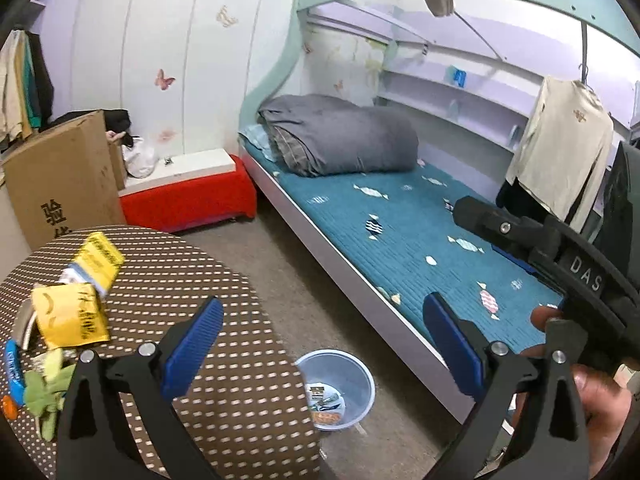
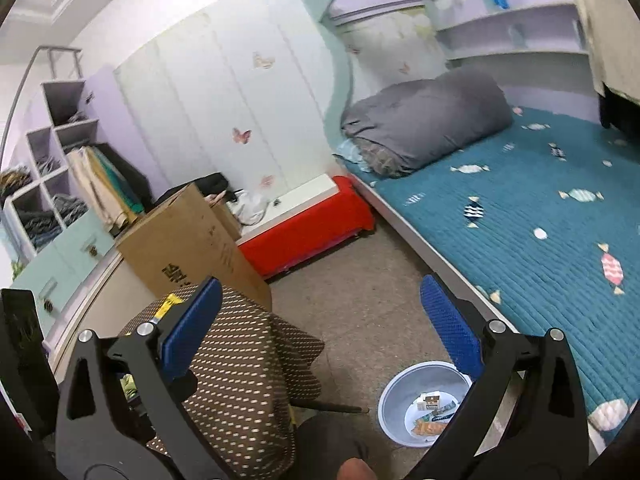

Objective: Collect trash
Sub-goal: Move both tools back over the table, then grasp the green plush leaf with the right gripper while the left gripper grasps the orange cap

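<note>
A round table with a brown dotted cloth [image 1: 208, 280] holds trash at its left side: two yellow packages [image 1: 70, 314], a green crumpled wrapper [image 1: 44, 392] and a blue wrapper [image 1: 12, 364]. A pale blue bin [image 1: 340, 388] stands on the floor between table and bed, with several wrappers inside; it also shows in the right wrist view [image 2: 420, 408]. My left gripper [image 1: 324, 344] is open and empty above the table edge. My right gripper [image 2: 320, 324] is open and empty, above the floor near the bin. The right gripper body also shows in the left wrist view [image 1: 560, 264].
A bed with a teal quilted cover [image 1: 420, 240] and a grey rolled duvet [image 1: 340, 136] runs along the right. A cardboard box [image 1: 60, 180] and a red bench [image 1: 188, 196] stand by the far wall. A shirt [image 1: 560, 148] hangs at right.
</note>
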Tool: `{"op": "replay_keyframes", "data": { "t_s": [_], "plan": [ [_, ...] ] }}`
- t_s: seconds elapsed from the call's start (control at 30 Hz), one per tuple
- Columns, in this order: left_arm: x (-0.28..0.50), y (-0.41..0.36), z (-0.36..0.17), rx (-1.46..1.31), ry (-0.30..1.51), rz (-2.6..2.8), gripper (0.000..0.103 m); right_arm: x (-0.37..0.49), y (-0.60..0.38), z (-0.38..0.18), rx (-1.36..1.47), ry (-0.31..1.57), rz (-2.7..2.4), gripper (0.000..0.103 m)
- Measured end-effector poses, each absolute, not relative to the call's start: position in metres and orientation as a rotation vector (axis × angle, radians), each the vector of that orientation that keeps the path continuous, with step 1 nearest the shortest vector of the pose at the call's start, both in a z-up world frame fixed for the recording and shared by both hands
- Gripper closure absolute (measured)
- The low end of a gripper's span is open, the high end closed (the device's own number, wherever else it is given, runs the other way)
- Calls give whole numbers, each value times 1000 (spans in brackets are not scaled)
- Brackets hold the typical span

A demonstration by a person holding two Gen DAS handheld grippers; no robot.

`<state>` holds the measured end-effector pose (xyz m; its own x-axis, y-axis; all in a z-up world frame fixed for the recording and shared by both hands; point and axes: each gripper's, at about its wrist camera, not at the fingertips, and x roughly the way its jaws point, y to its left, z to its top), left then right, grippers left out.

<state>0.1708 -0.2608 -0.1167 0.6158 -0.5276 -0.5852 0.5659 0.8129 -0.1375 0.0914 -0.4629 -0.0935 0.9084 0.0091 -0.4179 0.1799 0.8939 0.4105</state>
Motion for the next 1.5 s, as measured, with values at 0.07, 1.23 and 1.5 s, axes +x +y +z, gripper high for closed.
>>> {"op": "replay_keyframes", "data": {
  "t_s": [0.07, 1.23, 1.5],
  "plan": [
    [169, -244, -113, 48, 629, -606, 5, 95, -447, -89, 435, 433, -66, 6],
    [150, 73, -135, -94, 578, -44, 5, 166, -158, -100, 38, 614, 316, 6],
    [162, 88, -163, -40, 670, 2, 5, 178, -130, -140, -11, 723, 377, 19]
  ]
}}
